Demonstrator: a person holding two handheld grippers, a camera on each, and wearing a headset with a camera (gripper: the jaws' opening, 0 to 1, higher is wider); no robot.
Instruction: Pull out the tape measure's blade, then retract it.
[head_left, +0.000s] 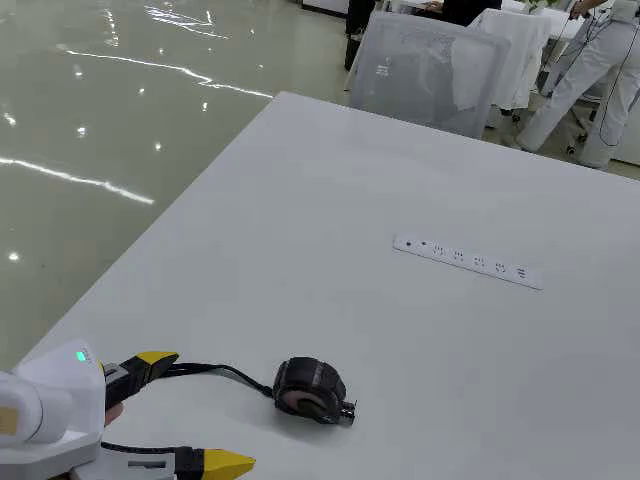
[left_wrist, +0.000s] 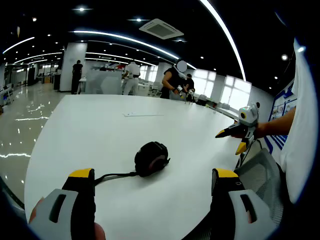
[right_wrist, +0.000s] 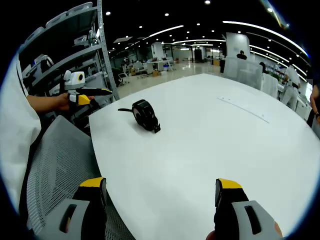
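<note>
**Two grippers wide, tape measure (head_left: 312, 390) on the table (head_left: 420, 180)**

Low at the near edge, the left gripper (head_left: 195, 410) points at the tape measure, jaws spread wide and holding nothing (the strap (head_left: 228, 373) trails toward one jaw). The right gripper (right_wrist: 161, 183) hangs off the table's edge above a chair (right_wrist: 55, 160), jaws equally wide.

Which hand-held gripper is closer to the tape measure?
The left hand-held gripper: the tape measure lies just ahead of its jaws; the right hand-held gripper hangs off the table.
</note>
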